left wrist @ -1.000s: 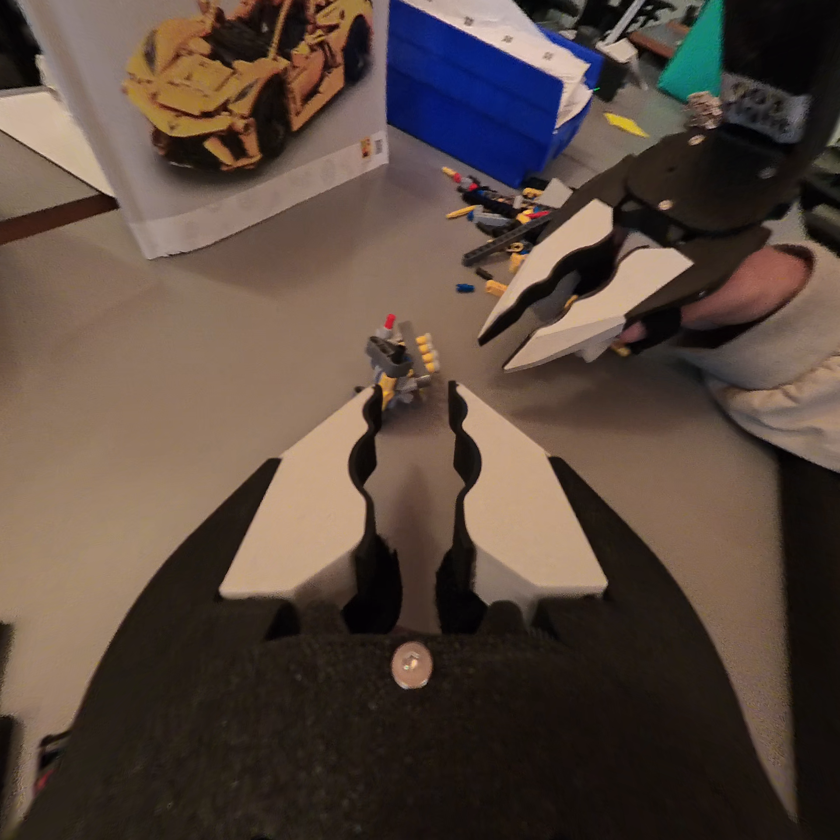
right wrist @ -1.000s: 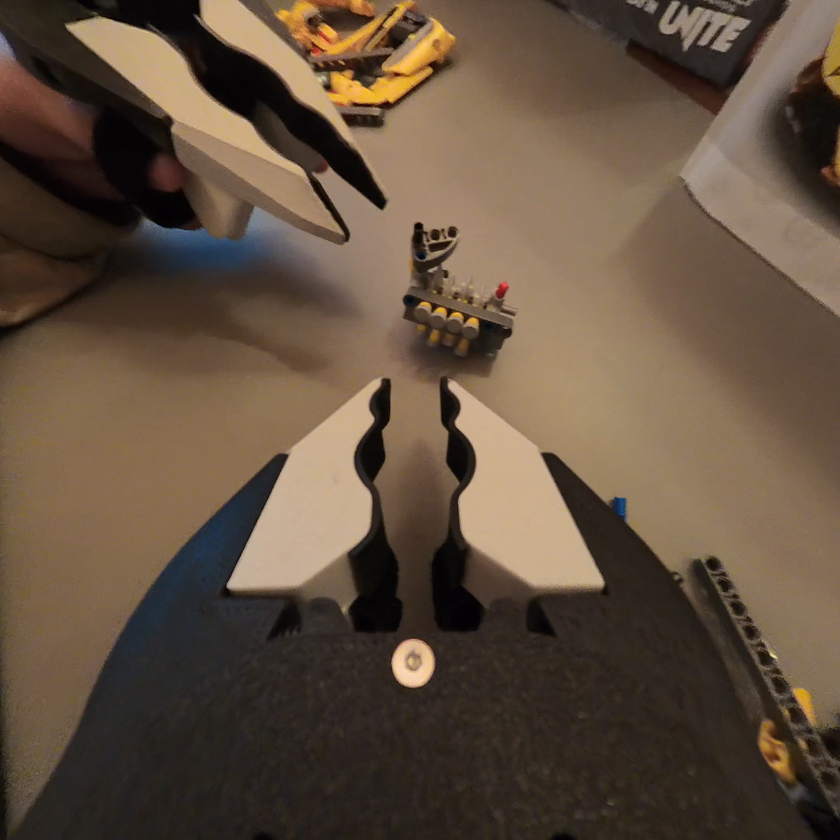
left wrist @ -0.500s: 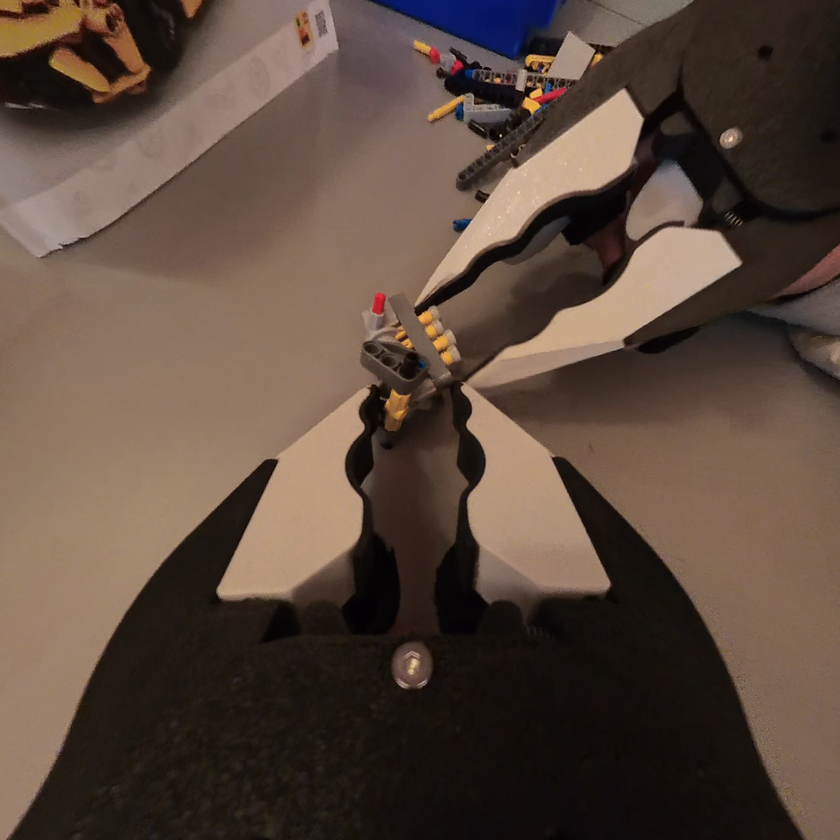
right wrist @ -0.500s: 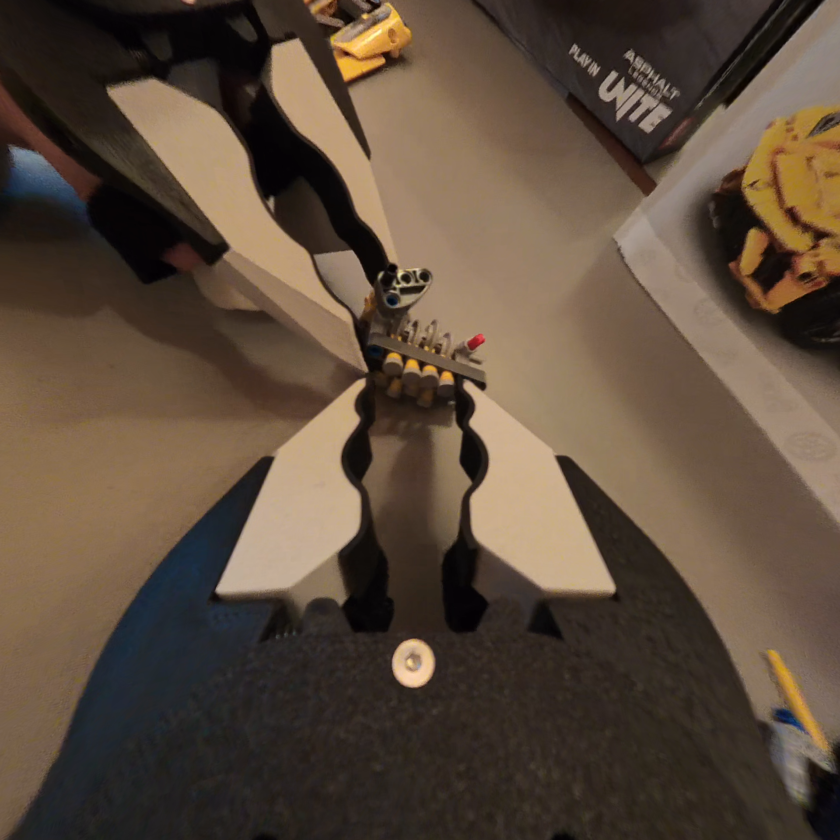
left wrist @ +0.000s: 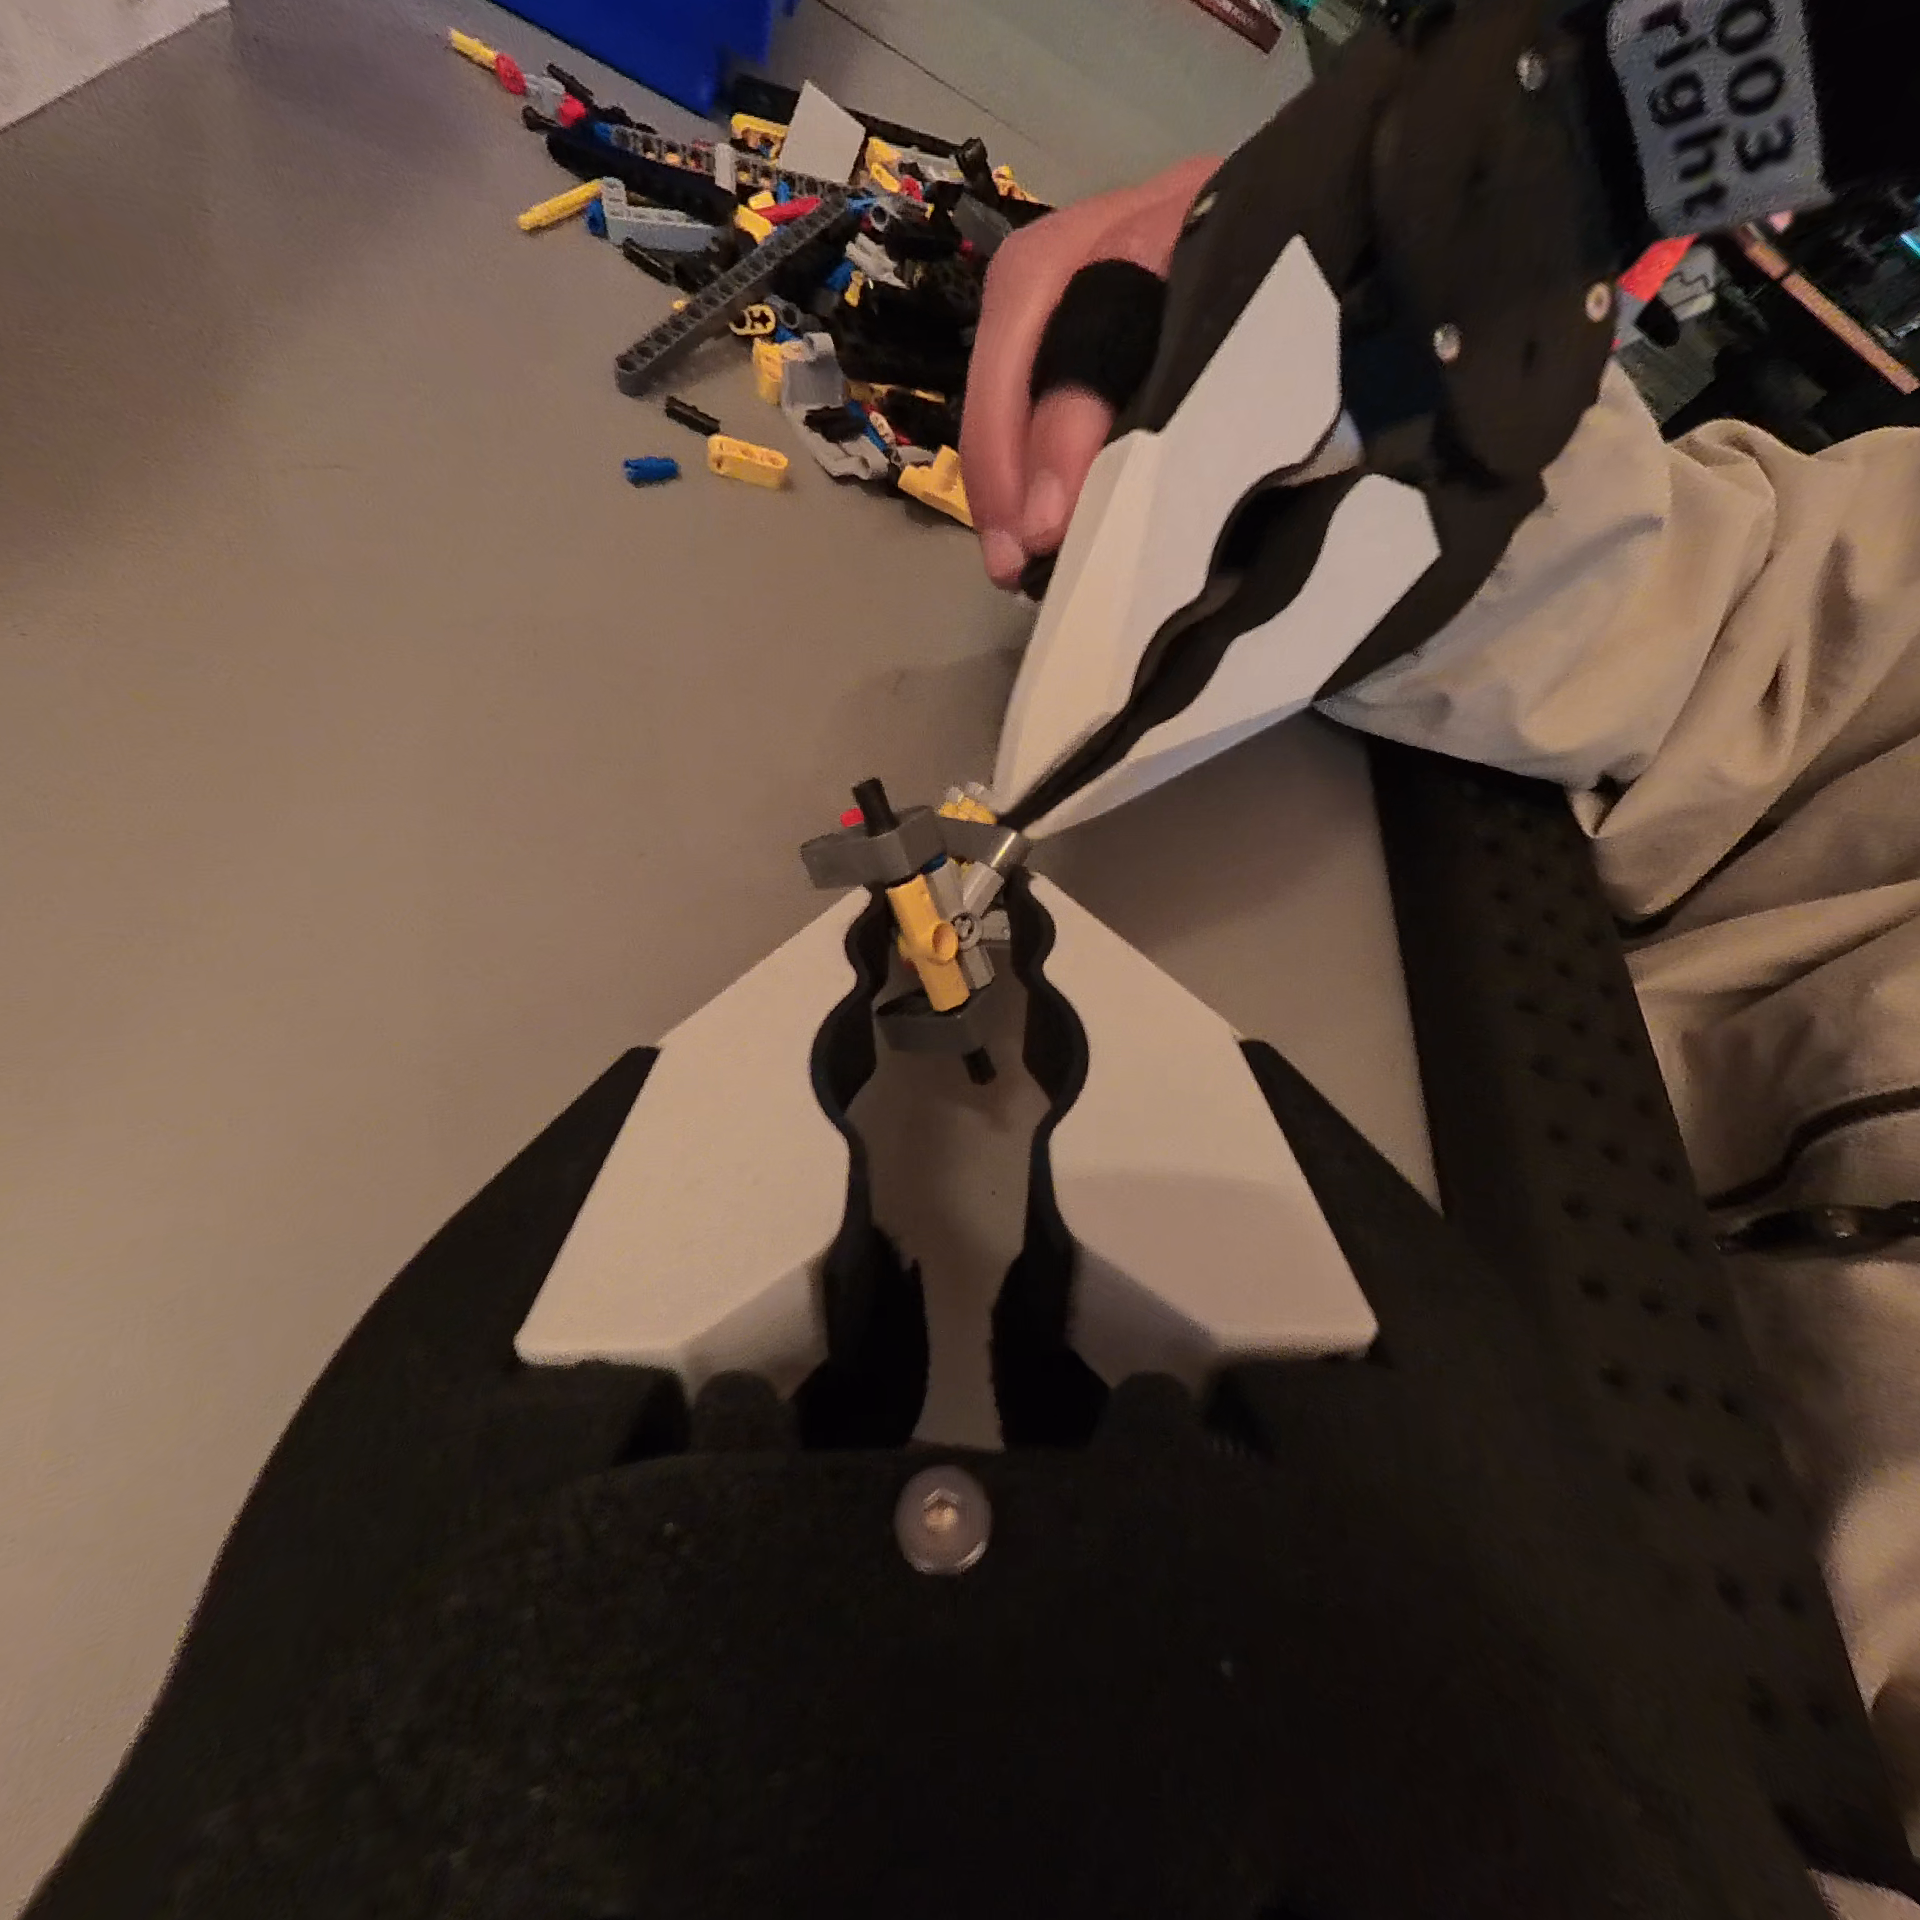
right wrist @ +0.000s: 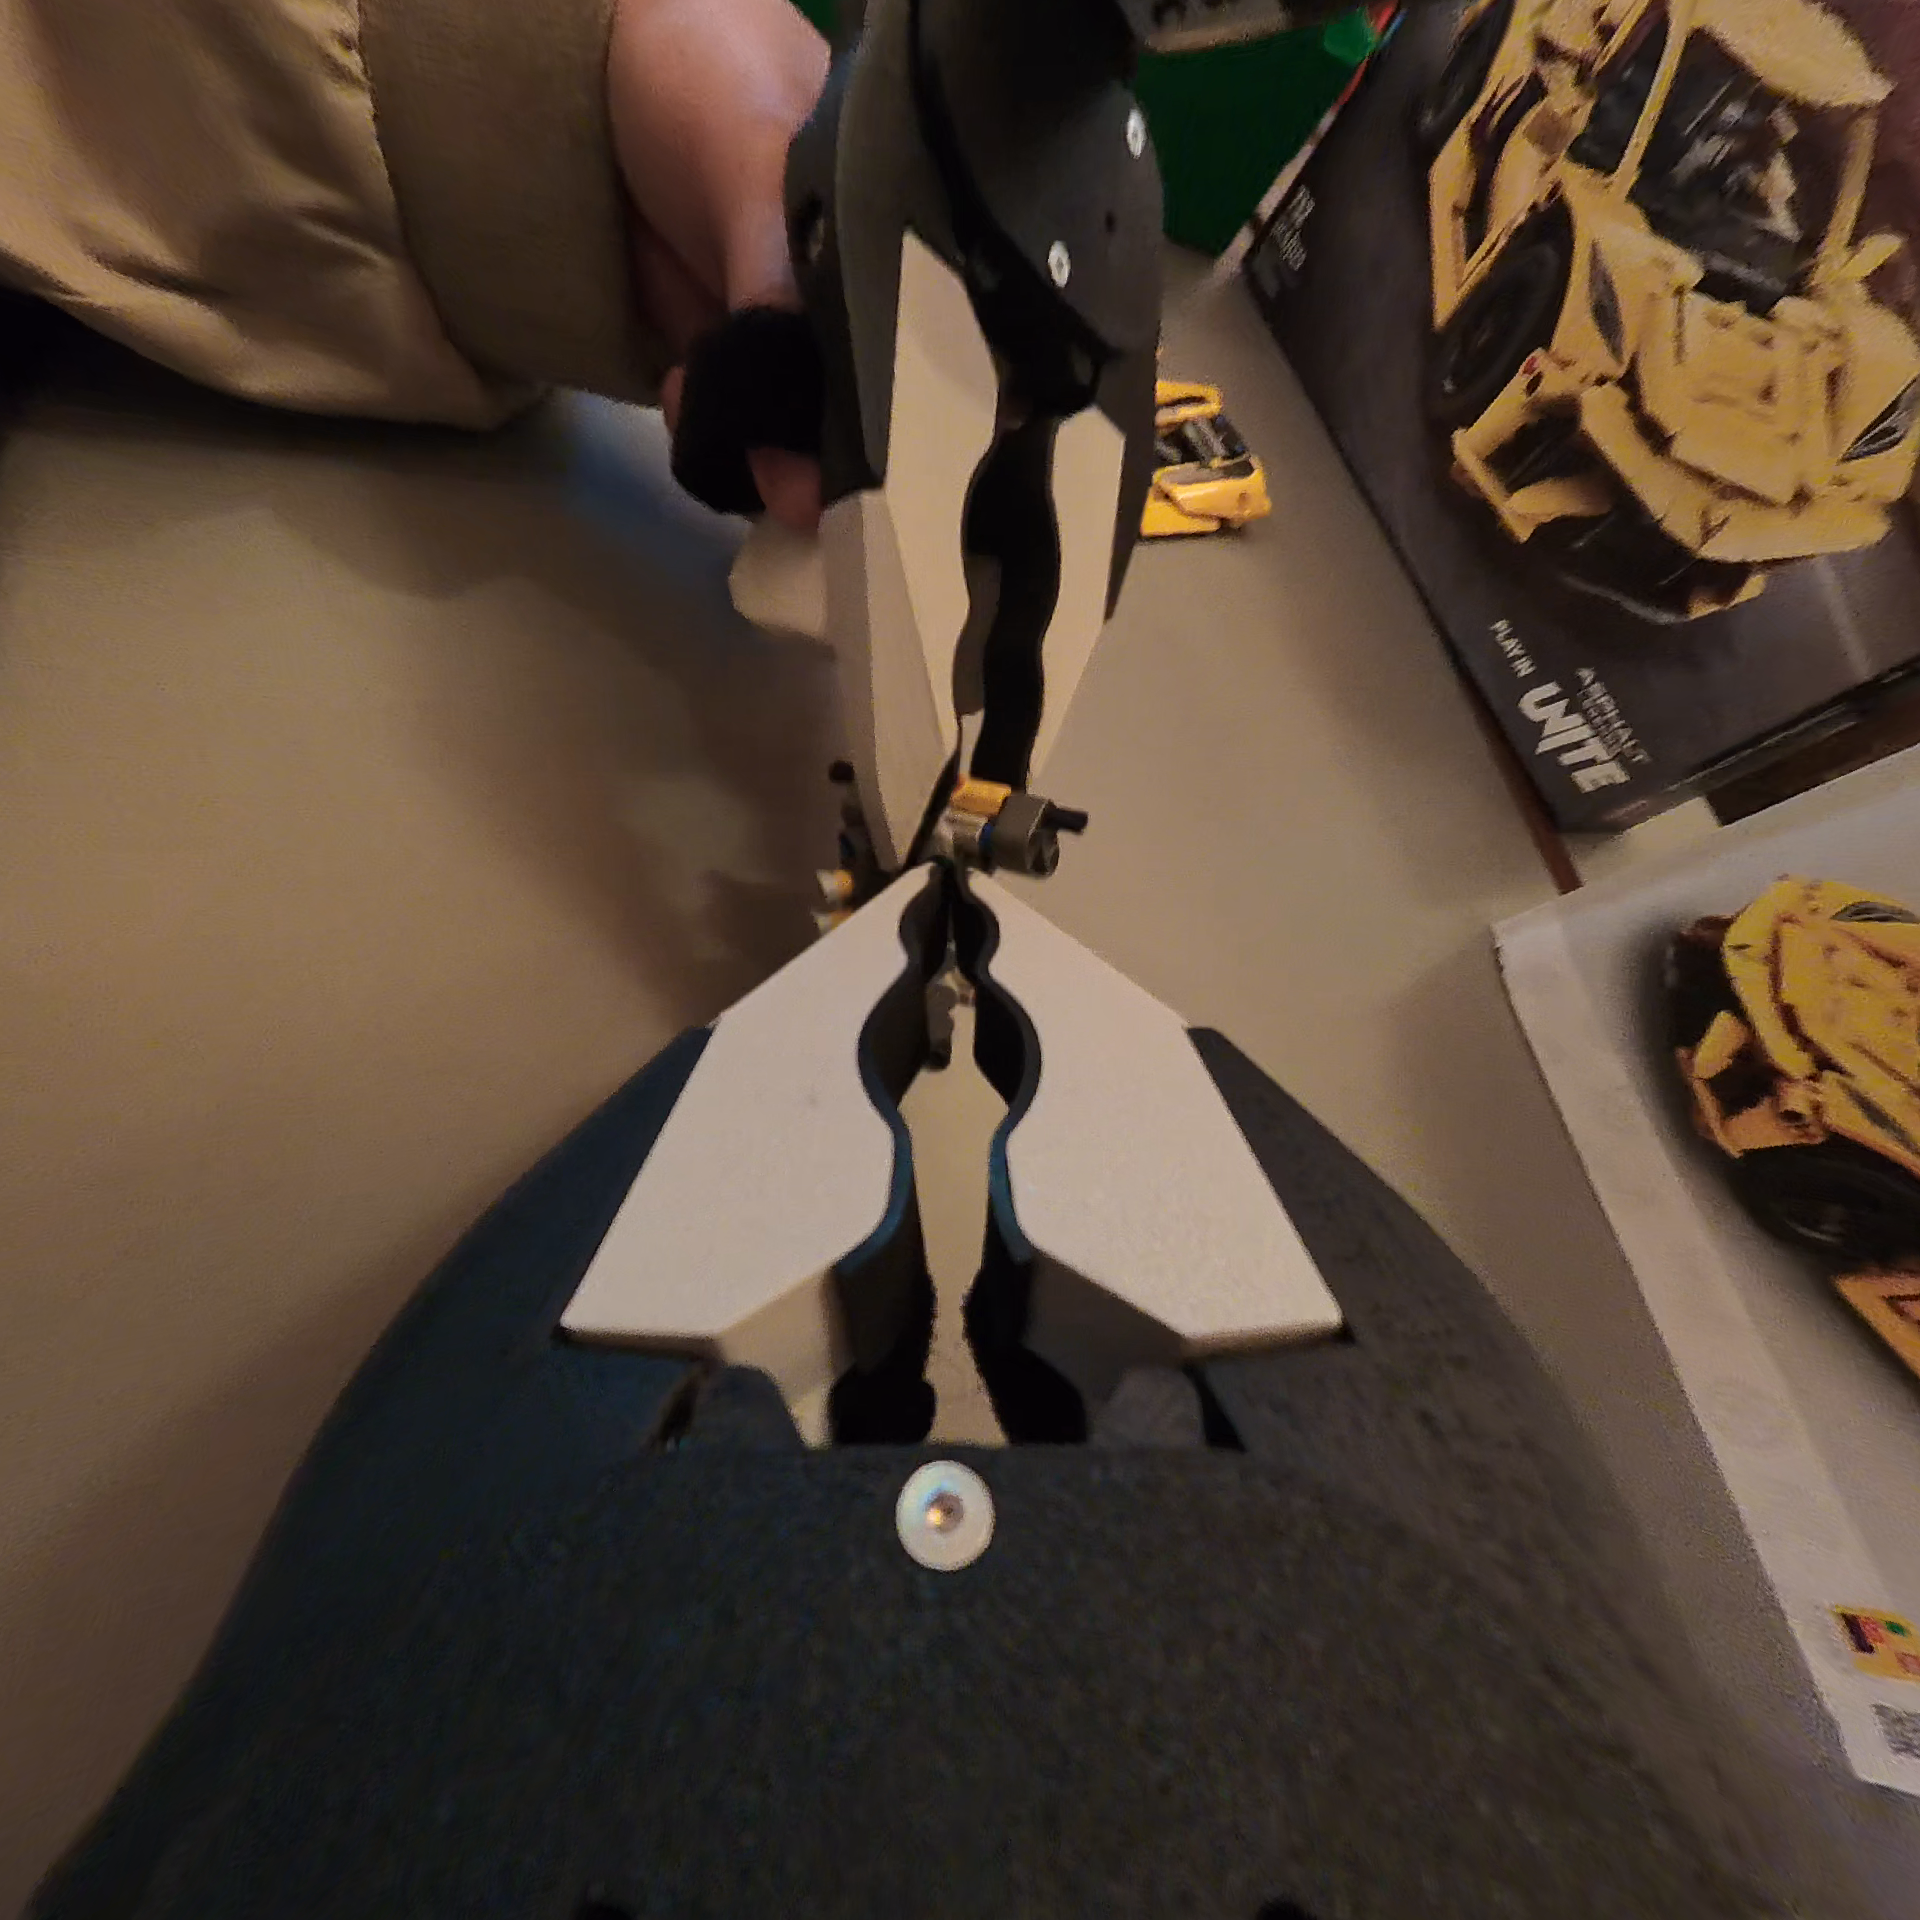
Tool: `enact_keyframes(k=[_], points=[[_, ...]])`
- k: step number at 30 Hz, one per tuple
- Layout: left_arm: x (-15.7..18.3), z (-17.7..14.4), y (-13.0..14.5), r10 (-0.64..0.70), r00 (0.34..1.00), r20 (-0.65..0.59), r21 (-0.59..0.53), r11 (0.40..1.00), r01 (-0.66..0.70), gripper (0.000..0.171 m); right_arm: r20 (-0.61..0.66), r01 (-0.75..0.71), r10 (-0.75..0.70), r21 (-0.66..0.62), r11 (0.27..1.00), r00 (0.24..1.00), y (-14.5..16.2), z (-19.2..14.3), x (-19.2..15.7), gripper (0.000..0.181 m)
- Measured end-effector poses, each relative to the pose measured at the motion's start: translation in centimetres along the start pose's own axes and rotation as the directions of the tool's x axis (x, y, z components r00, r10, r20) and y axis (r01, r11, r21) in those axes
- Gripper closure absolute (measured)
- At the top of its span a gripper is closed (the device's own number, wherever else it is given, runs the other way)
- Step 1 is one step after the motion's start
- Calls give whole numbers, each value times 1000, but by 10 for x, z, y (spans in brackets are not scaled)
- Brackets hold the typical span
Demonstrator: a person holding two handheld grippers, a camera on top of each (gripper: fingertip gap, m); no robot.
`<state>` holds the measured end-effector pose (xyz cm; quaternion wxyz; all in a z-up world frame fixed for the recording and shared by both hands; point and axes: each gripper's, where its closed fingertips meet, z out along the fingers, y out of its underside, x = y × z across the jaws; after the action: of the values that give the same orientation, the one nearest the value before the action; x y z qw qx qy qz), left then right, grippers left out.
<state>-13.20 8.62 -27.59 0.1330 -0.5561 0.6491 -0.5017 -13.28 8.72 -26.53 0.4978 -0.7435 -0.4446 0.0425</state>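
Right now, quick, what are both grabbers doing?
Left gripper: shut on the small grey-and-yellow brick assembly.
Right gripper: shut on the same assembly's other end.

Dim warm light, soft shadows, wide-angle distortion, blurred edges

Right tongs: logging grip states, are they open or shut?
Shut on the brick assembly: the right tongs' tips pinch together around its end.

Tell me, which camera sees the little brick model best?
The left wrist view. There the small brick model sits plainly between the left gripper fingers, with the right gripper pinching its far end. In the right wrist view, both grippers hide most of it.
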Motion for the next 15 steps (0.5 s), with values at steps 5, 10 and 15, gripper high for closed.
enact_keyframes(k=[5,10,15], points=[[2,-4,2,20,1000,2,-6,1000,-20,149,99,-104,101,29,994,990,-3,-2,-10,169],[0,2,7,26,1000,-5,-18,1000,-26,150,87,-82,82,-1,997,993,8,2,-9,179],[-2,1,7,-1,1000,-17,0,1000,1,150,73,-70,72,-23,997,995,12,5,-9,174]])
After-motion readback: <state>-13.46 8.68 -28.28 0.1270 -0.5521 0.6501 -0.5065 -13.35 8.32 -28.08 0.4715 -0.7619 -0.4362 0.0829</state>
